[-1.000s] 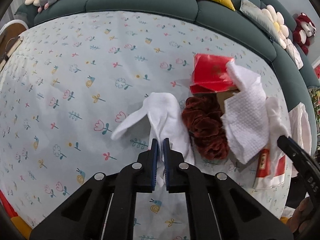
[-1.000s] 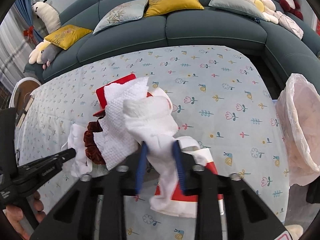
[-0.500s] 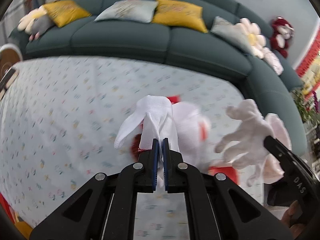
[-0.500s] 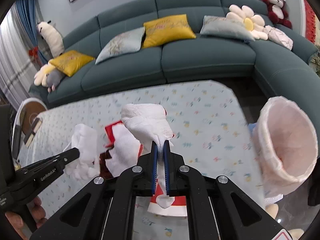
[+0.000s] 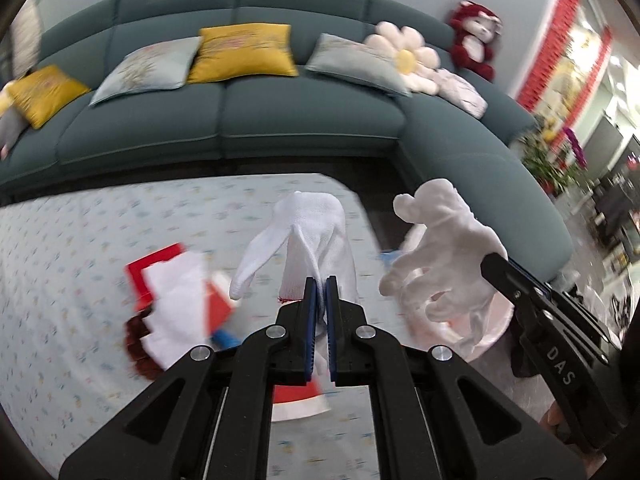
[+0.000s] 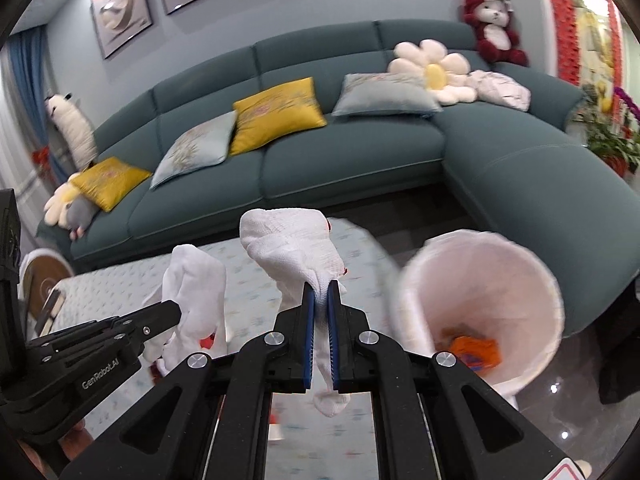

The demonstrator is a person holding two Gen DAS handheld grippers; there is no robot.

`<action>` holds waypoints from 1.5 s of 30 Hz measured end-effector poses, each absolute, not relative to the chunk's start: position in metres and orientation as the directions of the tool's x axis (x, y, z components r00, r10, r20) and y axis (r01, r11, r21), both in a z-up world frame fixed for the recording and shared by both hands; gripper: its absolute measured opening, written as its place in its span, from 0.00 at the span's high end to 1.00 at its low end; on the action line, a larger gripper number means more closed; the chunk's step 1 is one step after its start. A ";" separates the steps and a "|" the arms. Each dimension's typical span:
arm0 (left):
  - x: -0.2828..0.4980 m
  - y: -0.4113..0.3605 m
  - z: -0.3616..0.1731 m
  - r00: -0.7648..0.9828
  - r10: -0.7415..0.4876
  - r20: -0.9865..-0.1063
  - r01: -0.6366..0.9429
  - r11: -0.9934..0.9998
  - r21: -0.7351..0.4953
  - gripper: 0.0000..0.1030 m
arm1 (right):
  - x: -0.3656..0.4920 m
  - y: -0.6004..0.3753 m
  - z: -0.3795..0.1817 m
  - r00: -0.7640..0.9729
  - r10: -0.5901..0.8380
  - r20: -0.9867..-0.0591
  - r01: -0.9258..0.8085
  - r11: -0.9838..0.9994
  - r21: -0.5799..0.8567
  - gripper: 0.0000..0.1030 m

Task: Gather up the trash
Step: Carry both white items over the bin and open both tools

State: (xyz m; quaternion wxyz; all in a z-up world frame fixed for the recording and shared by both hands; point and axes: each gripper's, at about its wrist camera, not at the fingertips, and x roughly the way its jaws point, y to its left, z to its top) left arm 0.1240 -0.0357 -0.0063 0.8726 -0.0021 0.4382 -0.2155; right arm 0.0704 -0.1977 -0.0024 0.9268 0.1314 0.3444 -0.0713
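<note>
We have lifted both white gloves off the table, left gripper (image 5: 321, 280) pinching one glove (image 5: 316, 224), right gripper (image 6: 320, 286) the other glove (image 6: 292, 240), nearing the bin (image 6: 532, 264) at right.

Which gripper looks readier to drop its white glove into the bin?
Probably the right gripper: its white glove hangs right beside the open lined bin. The left gripper holds its glove farther off, above the table.
</note>
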 end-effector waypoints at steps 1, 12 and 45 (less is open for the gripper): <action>0.123 -0.043 -0.005 0.519 -0.384 -0.764 0.388 0.902 -0.190 0.96 | 0.066 -0.211 -0.001 0.754 -0.059 -0.654 0.240 0.952 0.191 0.94; 0.105 -0.173 -0.013 0.448 -0.442 -0.777 0.566 0.813 -0.136 0.95 | 0.034 -0.313 -0.013 0.730 -0.173 -0.661 0.386 0.903 0.190 0.94; 0.105 -0.227 -0.034 0.454 -0.402 -0.795 0.580 0.810 -0.078 0.52 | 0.025 -0.369 -0.029 0.712 -0.235 -0.662 0.477 0.853 0.210 0.59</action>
